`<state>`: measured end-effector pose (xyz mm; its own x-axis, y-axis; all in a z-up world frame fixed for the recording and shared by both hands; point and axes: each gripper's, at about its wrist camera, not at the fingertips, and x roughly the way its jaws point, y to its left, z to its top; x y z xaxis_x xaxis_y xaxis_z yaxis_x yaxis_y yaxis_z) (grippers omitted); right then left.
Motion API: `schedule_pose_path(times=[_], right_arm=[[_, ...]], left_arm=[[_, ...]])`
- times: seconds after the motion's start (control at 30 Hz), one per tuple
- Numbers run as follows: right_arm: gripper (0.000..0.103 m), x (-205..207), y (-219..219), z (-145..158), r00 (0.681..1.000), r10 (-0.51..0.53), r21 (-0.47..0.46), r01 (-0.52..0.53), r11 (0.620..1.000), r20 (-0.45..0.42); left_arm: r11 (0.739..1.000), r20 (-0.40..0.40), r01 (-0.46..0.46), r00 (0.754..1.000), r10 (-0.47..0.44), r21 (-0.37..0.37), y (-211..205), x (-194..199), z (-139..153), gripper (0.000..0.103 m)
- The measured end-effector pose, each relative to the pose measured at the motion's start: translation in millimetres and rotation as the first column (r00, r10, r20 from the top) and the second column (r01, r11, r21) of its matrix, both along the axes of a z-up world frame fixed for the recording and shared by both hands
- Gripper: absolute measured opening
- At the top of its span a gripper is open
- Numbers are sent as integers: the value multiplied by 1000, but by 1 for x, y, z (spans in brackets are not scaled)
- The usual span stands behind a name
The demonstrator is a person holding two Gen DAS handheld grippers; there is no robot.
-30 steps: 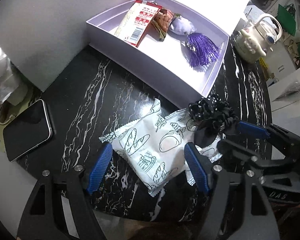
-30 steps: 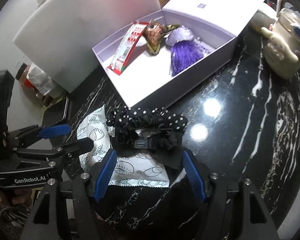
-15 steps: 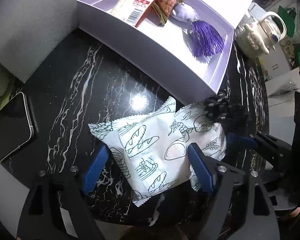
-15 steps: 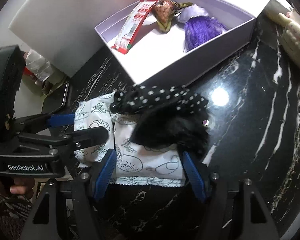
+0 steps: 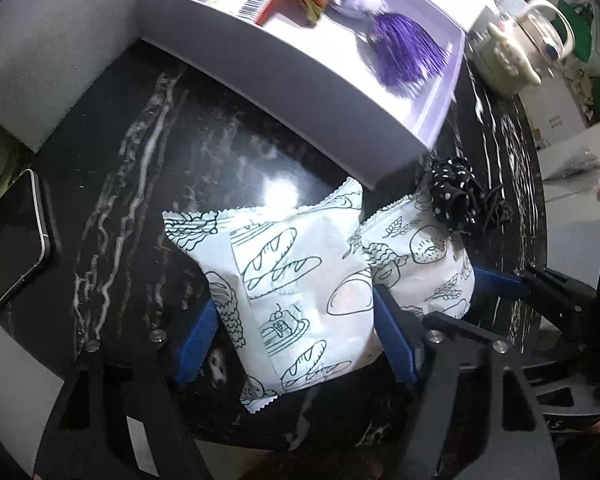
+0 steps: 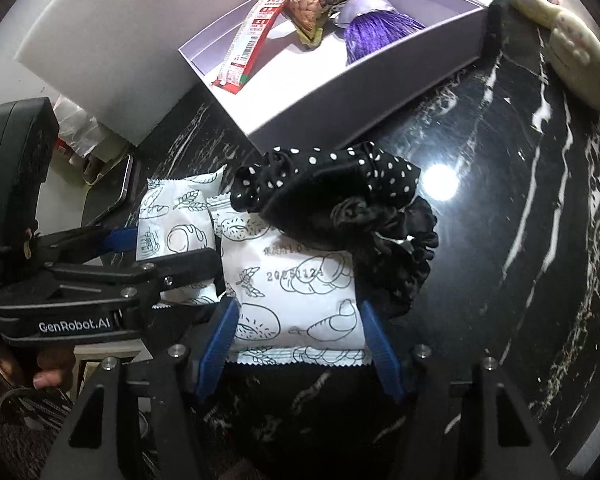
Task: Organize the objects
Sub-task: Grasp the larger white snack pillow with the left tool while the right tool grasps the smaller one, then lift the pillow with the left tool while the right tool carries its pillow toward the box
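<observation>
Two white bread-print snack packets lie side by side on the black marble table. My left gripper [image 5: 296,336] is open, its blue fingers on either side of the left packet [image 5: 288,280]. My right gripper [image 6: 300,344] is open around the right packet [image 6: 296,292], which also shows in the left wrist view [image 5: 420,256]. A black polka-dot scrunchie [image 6: 340,204] lies on the far end of the right packet; it also shows in the left wrist view [image 5: 460,204]. The open white box [image 6: 340,92] beyond holds a red sachet [image 6: 256,36], a brown snack [image 6: 308,8] and a purple tassel [image 6: 376,28].
A phone [image 5: 8,240] lies at the table's left edge. A cream teapot [image 5: 516,56] stands right of the box. The box lid [image 6: 120,28] stands open behind and to the left. The left gripper's body [image 6: 80,292] is close beside my right fingers.
Both grippers have moved forward and down over the packets. The fingers now straddle a packet each. The scrunchie has shifted toward the box, off the packets' near part.
</observation>
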<state>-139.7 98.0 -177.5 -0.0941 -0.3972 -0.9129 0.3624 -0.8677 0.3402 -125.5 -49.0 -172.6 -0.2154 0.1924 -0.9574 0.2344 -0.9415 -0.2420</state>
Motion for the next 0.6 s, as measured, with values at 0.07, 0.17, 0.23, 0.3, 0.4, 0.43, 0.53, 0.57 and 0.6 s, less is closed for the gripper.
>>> schedule_pose_path(times=[0.07, 0.17, 0.23, 0.3, 0.4, 0.43, 0.53, 0.57, 0.6], right_arm=[[64, 5, 4, 1, 1000, 2, 9, -2, 1000, 2], [64, 12, 17, 3, 1000, 3, 10, -3, 1000, 14], [64, 17, 25, 3, 1000, -2, 6, 2, 1000, 27], [64, 23, 35, 6, 1000, -10, 1, 10, 1000, 30], [65, 29, 44, 9, 1000, -13, -8, 13, 1000, 28], [66, 32, 45, 11, 1000, -14, -11, 15, 1000, 24], [73, 36, 46, 13, 1000, -15, -23, 16, 1000, 10], [75, 36, 45, 13, 1000, -15, -22, 15, 1000, 6], [77, 35, 42, 13, 1000, -14, -21, 14, 1000, -1]], left_arm=[[1000, 5, 17, 1000, -17, 4, 7, 1, 0, 72], [999, 15, 38, 999, -38, 22, 21, 3, -1, 72], [998, 20, 50, 999, -51, 29, 30, 5, -1, 72], [998, 27, 63, 998, -64, 24, 37, 5, -1, 72], [997, 31, 77, 996, -78, 16, 44, 7, -3, 72], [997, 30, 77, 997, -78, 13, 45, 11, -4, 72], [998, 31, 66, 997, -66, 4, 46, 14, -3, 72], [998, 30, 64, 997, -65, 1, 45, 13, -4, 72], [998, 27, 65, 998, -64, -4, 44, 13, -5, 73]])
